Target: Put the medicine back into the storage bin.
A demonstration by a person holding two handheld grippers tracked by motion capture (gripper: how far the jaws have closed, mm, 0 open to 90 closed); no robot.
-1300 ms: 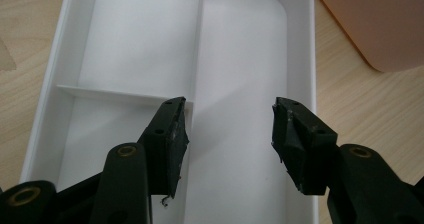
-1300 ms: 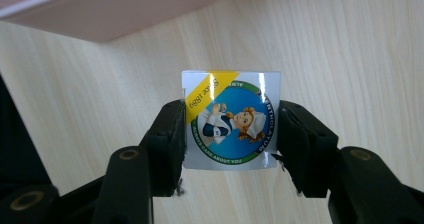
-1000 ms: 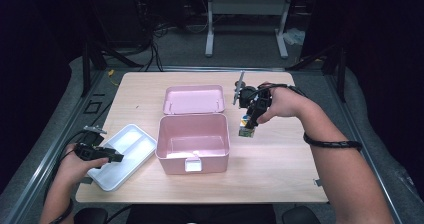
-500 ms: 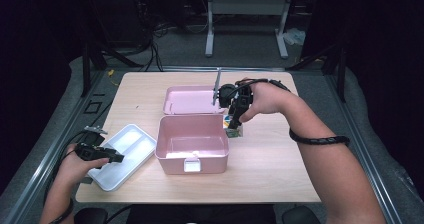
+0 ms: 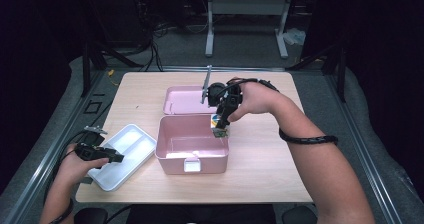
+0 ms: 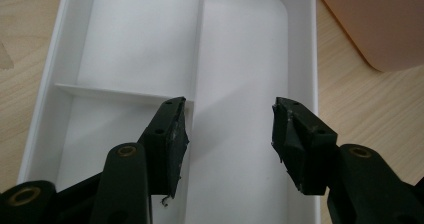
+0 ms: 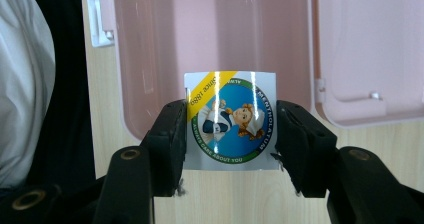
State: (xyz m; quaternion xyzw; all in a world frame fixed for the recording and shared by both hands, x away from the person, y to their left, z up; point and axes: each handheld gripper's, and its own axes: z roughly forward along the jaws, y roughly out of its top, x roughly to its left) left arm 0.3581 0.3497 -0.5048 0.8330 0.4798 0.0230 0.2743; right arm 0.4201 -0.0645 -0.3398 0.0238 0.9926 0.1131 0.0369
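A small square box (image 7: 230, 119) with a blue, green and yellow cartoon label hangs over the back right corner of the open pink box (image 5: 192, 156). My right gripper (image 7: 230, 134) is shut on its two sides and points down (image 5: 219, 129). The pink box's inside (image 7: 210, 29) lies below it with nothing in it, and its lid (image 5: 182, 100) lies flat behind. My left gripper (image 6: 230, 129) stands open above the white divided tray (image 6: 250, 44), nothing between its jaws. In the high view this gripper (image 5: 117, 157) rests over the tray's near left part (image 5: 132, 141).
A white latch (image 5: 191, 165) sits on the pink box's front wall. The tray lies left of the pink box, close to the table's front left edge. Bare wooden table (image 5: 260, 169) stretches right of the box, under the person's right forearm.
The right hand has carried the small box leftward from the table beside the pink box to over the box's right rim. The left hand has kept still.
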